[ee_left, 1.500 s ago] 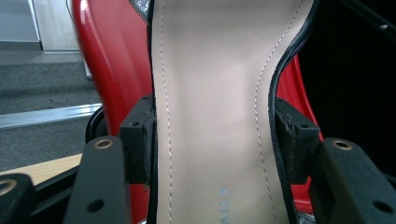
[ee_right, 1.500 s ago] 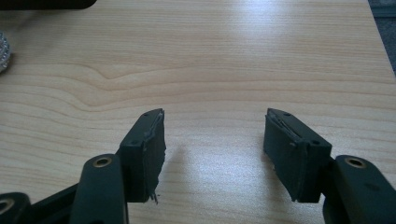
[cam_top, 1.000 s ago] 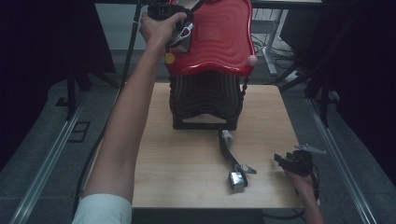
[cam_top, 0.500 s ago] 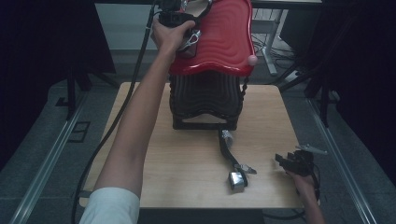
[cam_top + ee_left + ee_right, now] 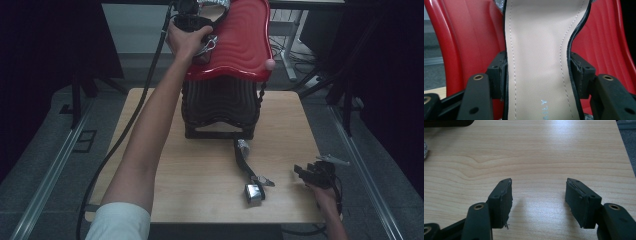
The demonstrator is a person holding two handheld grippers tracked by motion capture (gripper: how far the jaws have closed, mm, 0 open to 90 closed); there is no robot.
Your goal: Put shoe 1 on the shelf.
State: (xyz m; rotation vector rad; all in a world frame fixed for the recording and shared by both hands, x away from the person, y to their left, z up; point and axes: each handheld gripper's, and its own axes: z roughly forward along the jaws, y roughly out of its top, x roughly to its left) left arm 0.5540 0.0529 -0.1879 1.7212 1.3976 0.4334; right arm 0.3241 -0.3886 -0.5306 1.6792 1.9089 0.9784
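While the right tongs (image 5: 314, 173) stay put, the left tongs (image 5: 192, 17) carry the shoe (image 5: 539, 57) farther right.

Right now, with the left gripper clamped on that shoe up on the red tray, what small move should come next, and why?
Probably ease the shoe down flat onto the red tray, then open: the left gripper is shut on its insole over the tray, while the right gripper rests open at the table.
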